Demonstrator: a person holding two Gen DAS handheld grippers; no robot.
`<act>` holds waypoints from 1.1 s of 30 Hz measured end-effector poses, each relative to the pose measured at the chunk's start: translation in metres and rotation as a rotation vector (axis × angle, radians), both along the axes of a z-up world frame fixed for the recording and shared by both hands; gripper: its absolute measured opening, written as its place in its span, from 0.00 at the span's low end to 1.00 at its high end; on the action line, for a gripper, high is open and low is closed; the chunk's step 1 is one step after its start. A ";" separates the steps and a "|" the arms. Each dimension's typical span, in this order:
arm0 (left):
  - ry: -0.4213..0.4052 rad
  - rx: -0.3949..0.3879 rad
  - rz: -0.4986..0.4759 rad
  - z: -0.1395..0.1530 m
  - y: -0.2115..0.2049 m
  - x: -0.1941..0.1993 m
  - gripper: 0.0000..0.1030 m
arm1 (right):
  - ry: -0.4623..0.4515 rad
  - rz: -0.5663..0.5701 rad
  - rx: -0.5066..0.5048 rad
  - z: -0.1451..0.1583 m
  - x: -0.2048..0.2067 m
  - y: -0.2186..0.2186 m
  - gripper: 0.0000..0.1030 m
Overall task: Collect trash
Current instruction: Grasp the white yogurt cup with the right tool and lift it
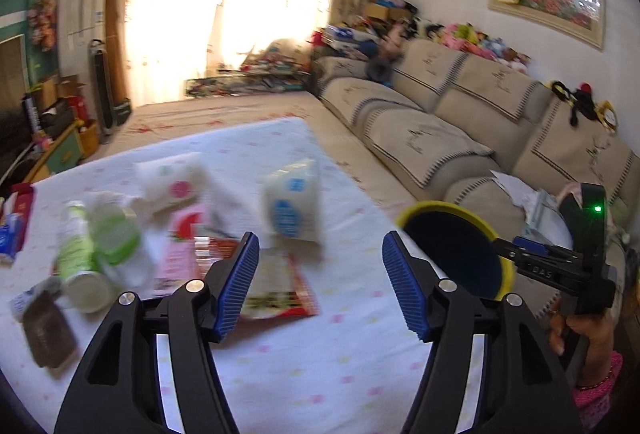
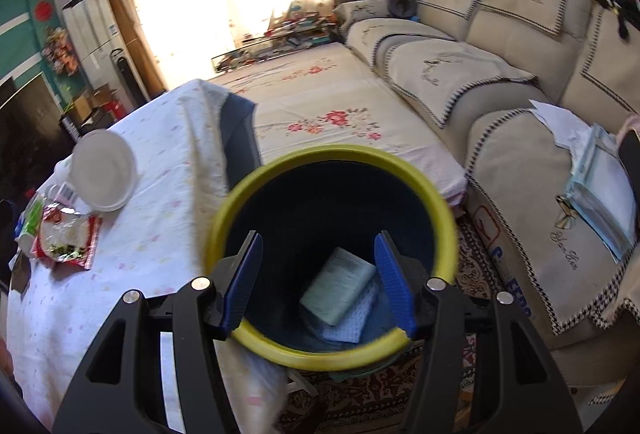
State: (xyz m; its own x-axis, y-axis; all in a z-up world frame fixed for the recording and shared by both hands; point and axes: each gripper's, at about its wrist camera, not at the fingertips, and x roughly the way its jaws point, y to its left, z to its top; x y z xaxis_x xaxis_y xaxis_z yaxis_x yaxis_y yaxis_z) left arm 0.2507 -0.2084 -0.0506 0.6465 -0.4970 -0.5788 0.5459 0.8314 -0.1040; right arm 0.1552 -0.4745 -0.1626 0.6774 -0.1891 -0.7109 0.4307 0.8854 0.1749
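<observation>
My left gripper [image 1: 318, 284] is open and empty above the table. Just ahead of it lie a red-edged snack wrapper [image 1: 280, 288], a white pouch with blue print [image 1: 292, 202], a pink packet [image 1: 184, 246], green-labelled bottles [image 1: 80, 254] and a brown bar [image 1: 48, 330]. My right gripper [image 2: 318, 280] is open and empty over the mouth of a dark bin with a yellow rim [image 2: 332, 254]. A pale green packet [image 2: 338, 286] and a white cloth [image 2: 352, 318] lie at the bin's bottom. The bin [image 1: 456, 250] also shows in the left wrist view, beside the table's right edge.
The table has a white dotted cloth [image 1: 280, 374]. A white round lid [image 2: 102, 170] and a red wrapper [image 2: 68, 238] lie on it in the right wrist view. A beige sofa [image 1: 460, 122] stands to the right with papers [image 2: 592, 170] on it. A patterned rug [image 2: 472, 266] lies under the bin.
</observation>
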 end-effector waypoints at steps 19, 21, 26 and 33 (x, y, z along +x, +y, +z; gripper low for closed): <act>-0.061 -0.020 0.301 -0.035 0.161 0.045 0.69 | -0.033 0.388 -0.071 0.047 0.141 0.161 0.54; -0.056 -0.018 0.298 -0.039 0.160 0.042 0.69 | -0.022 0.388 -0.081 0.045 0.154 0.167 0.54; -0.058 -0.012 0.288 -0.040 0.155 0.038 0.71 | 0.013 0.383 -0.062 0.033 0.175 0.169 0.53; -0.057 -0.010 0.285 -0.042 0.152 0.037 0.74 | 0.022 0.399 -0.038 0.023 0.178 0.173 0.10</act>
State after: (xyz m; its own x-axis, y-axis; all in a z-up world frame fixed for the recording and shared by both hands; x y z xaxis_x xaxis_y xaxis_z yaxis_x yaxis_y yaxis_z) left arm 0.2876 -0.0565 -0.0921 0.7921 -0.2959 -0.5339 0.2953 0.9512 -0.0890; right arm 0.3327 -0.3015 -0.1395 0.6879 0.0598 -0.7234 0.0546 0.9895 0.1338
